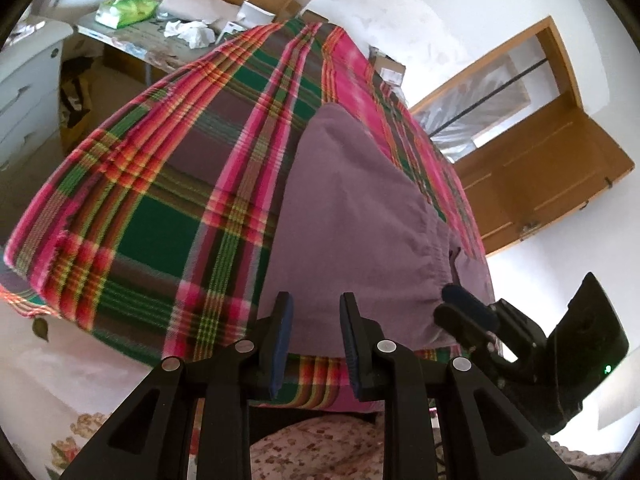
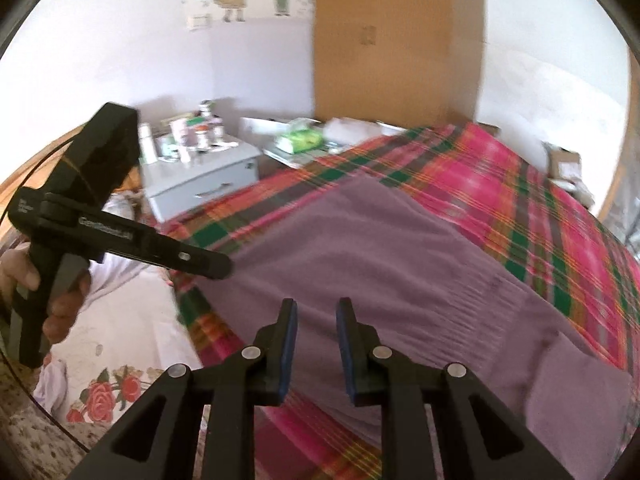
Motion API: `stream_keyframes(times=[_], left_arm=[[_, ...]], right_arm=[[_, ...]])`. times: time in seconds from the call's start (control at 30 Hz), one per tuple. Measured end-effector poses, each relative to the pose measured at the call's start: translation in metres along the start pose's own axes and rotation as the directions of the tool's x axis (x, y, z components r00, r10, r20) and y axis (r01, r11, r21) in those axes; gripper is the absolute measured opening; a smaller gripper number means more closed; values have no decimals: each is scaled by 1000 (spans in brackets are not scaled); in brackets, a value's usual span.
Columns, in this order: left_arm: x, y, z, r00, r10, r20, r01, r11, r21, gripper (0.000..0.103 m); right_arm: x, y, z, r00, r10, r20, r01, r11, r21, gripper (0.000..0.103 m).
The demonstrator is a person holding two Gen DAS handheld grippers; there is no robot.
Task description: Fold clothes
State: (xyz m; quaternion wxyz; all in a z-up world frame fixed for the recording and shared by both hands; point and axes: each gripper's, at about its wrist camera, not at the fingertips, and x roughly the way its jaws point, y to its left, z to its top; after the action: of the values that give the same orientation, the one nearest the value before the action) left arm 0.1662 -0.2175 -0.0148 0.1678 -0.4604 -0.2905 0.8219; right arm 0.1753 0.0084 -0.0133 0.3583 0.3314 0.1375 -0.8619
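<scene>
Both the left claw (image 1: 314, 336) and right claw (image 2: 316, 340) hang released, grasping nothing, over purple trousers (image 1: 348, 216) on the plaid bed (image 1: 160, 184).

bed (image 1: 60, 380) | plaid blanket (image 1: 160, 200) spread over it | purple garment (image 1: 352, 208) flat on blanket

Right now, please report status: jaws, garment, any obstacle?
Left gripper and right gripper: jaws open, holding nothing. Purple garment spread on plaid blanket, not yet folded. No obstacle on it.
</scene>
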Motion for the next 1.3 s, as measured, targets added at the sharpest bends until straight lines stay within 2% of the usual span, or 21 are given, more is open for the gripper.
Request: stream_keyframes(times=[0.1,0.17,0.33,0.47,0.63,0.9,0.93,1.03,1.07,1.17,1.3], left_arm=[[-6,7,-1,996,85,18,-85,996,-21,25],[-10,15,-1,996,84,27,-82,995,-60,25],[-15,21,1,995,86,44,-82,992,-95,25],[-13,28,4,995,87,44,-80,988,-133,25],[-6,28,11,995,91,30,-86,986,-143,25],[12,27,34,998,62,-11,-63,990,-123,25],[13,27,37,998,56,-15,-57,991,-122,26],[15,30,45,999,50,-17,-52,990,-134,26],[16,30,48,999,51,-18,-53,990,-132,26],[21,28,55,999,30,-32,-34,991,-127,26],[29,24,65,999,11,-49,-17,992,-126,26]], right_arm=[[12,12,3,999,53,-7,-53,998,-23,32],[21,21,4,996,91,-14,-91,995,-43,44],[41,50,5,992,114,-53,-120,984,-132,55],[54,66,3,989,125,-77,-136,977,-163,57],[63,76,2,999,-7,-53,-4,976,-217,57],[73,72,10,997,-69,-37,61,981,-183,56],[73,71,10,997,-77,-32,69,981,-181,54],[71,68,10,995,-98,-20,93,980,-176,25],[69,66,10,995,-94,-18,90,982,-168,21],[61,60,10,998,-64,0,64,988,-137,15],[46,53,8,997,-39,66,47,992,-119,14]])
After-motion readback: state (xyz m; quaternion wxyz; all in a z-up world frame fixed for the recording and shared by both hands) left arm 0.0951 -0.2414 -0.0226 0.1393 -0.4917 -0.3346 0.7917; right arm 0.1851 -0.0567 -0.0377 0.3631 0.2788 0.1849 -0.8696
